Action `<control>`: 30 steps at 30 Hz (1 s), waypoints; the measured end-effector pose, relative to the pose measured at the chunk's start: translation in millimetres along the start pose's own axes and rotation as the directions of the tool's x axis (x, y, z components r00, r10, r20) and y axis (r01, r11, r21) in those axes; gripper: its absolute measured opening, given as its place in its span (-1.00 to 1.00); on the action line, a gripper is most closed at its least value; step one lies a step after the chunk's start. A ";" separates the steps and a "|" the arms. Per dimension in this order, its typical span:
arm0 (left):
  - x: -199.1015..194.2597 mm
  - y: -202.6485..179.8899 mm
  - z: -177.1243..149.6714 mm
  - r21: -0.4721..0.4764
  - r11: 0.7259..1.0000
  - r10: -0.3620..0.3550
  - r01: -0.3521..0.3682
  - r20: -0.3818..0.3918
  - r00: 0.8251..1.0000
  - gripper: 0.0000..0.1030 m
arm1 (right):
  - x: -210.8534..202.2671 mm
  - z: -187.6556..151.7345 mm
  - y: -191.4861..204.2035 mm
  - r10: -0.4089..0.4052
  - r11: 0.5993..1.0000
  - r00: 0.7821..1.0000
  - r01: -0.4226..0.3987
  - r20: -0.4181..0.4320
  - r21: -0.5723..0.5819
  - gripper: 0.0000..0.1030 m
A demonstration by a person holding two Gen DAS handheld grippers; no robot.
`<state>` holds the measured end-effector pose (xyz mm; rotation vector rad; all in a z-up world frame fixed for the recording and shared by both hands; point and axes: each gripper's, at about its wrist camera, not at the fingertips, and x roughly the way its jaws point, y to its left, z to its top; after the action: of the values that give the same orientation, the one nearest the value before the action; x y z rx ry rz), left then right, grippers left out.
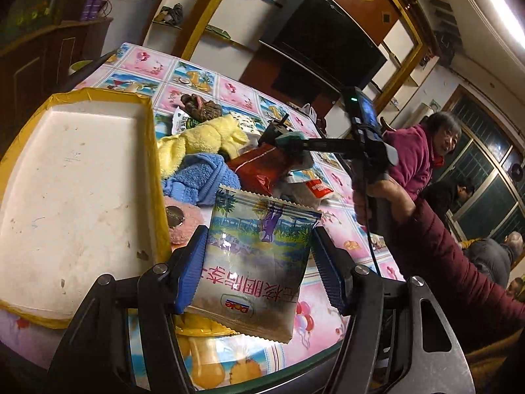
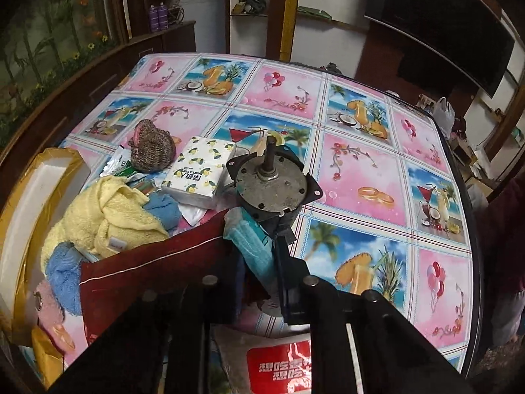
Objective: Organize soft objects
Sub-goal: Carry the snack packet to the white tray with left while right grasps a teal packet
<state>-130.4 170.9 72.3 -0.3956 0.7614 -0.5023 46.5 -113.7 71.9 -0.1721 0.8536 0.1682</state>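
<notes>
Underneath, fluffy towels, glossy packets.

The right claw is closed on a teal pouch beside a grey metal motor. Yellow and blue towels lie left on the patterned worktop.

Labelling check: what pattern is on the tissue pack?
White with yellow lemons, on the tissue pack; clearest in the right wrist view.

towels left of motor, tissue pack behind them
</notes>
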 end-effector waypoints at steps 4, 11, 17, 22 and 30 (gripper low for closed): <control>-9.6 6.9 8.3 -0.033 0.999 -0.028 0.028 0.012 1.000 0.23 | -37.5 -0.5 -11.6 0.009 0.998 0.996 -0.014 0.083 0.059 -0.81; -38.8 32.6 55.7 -0.095 0.995 -0.013 0.019 0.061 0.998 0.23 | -104.7 6.2 -8.2 0.165 0.975 0.967 -0.190 0.194 0.115 -0.81; -11.3 87.7 108.5 -0.168 0.982 0.088 -0.083 0.022 0.996 0.24 | -106.1 27.6 57.9 0.448 0.884 0.884 -0.460 0.136 0.083 -0.82; 22.3 155.9 130.7 -0.292 0.948 0.127 -0.127 -0.021 0.992 0.24 | -66.0 49.2 130.6 0.556 0.824 0.830 -0.557 0.041 0.097 -0.82; 19.8 188.1 116.8 -0.373 0.927 0.036 -0.037 -0.009 0.999 0.24 | 19.0 69.2 208.4 0.541 0.839 0.833 -0.523 -0.118 0.152 -0.74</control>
<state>21.1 330.9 42.9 -0.7348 0.8671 -0.3200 64.5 105.5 84.7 0.1715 1.0524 0.6383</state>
